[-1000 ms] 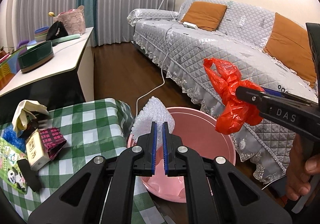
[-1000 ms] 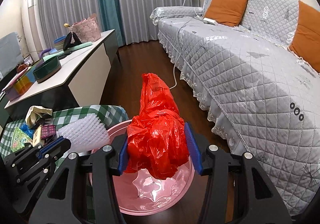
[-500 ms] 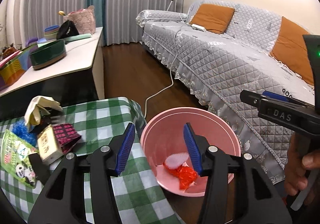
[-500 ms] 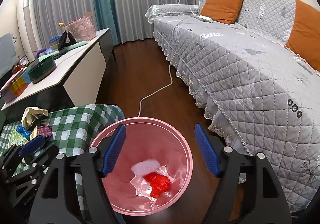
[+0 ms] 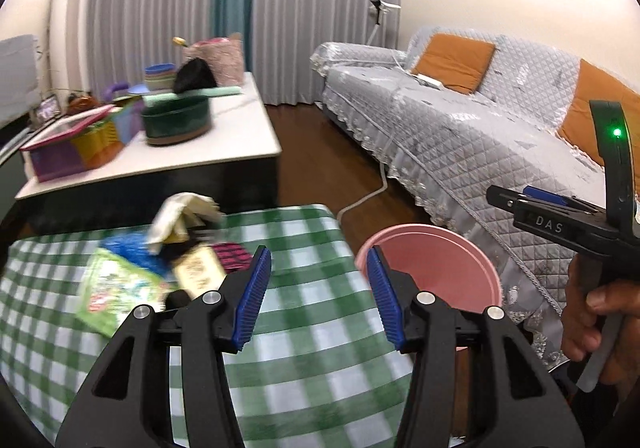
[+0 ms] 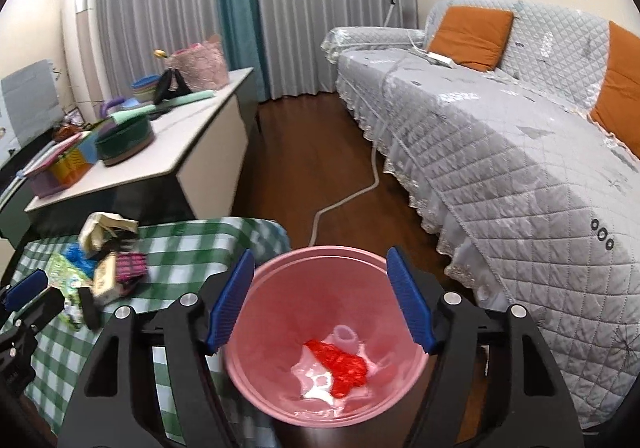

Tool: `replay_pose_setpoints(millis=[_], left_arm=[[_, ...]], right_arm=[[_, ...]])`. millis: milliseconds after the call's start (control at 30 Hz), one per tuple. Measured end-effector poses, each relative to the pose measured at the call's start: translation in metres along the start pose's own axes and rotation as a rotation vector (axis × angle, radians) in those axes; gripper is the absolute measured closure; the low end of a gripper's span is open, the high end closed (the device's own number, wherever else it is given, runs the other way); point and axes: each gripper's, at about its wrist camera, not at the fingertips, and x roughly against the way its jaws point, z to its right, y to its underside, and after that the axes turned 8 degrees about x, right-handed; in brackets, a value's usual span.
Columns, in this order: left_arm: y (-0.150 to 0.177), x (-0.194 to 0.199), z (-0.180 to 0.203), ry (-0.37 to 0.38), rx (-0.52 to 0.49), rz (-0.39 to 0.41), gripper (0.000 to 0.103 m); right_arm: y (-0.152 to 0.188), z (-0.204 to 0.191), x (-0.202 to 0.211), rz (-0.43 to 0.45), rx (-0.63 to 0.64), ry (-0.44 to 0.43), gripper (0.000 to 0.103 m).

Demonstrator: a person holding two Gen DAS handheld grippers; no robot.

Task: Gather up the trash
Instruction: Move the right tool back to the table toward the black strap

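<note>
The pink bin stands on the floor beside the green checked table. A red plastic bag and a white bubble-wrap piece lie at its bottom. My right gripper hovers over the bin, its jaws closing with nothing between them. My left gripper is open and empty above the table's right part. To its left lies a trash pile: a green packet, a small carton, crumpled cream paper and a blue scrap.
A grey quilted sofa with orange cushions fills the right side. A white low table behind the checked one carries bowls, boxes and a pink basket. A white cable runs across the dark wood floor. A hand grips the right tool.
Both grippers opened, dropping the bubble wrap and the red bag into the bin. My left gripper then swung left and up over the checked table; the right one drew back a little.
</note>
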Motion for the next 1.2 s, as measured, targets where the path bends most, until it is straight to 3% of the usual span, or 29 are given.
replay_pose_setpoints(millis=[167, 467, 1000, 1200], left_arm=[[-0.005, 0.028, -0.040, -0.061, 0.018, 0.023, 0.054], [-0.006, 0.044, -0.117, -0.219, 0.118, -0.023, 0.059], [0.009, 0.027, -0.176, -0.273, 0.231, -0.075, 0.059], [0.022, 0.005, -0.195, -0.290, 0.285, -0.153, 0.059]], right_arm=[[-0.003, -0.037, 0.014, 0.041, 0.020, -0.077, 0.048], [-0.002, -0.112, 0.015, 0.041, 0.122, -0.175, 0.050], [0.010, -0.202, -0.022, -0.032, 0.232, -0.288, 0.051], [0.024, -0.230, -0.043, -0.086, 0.280, -0.332, 0.050]])
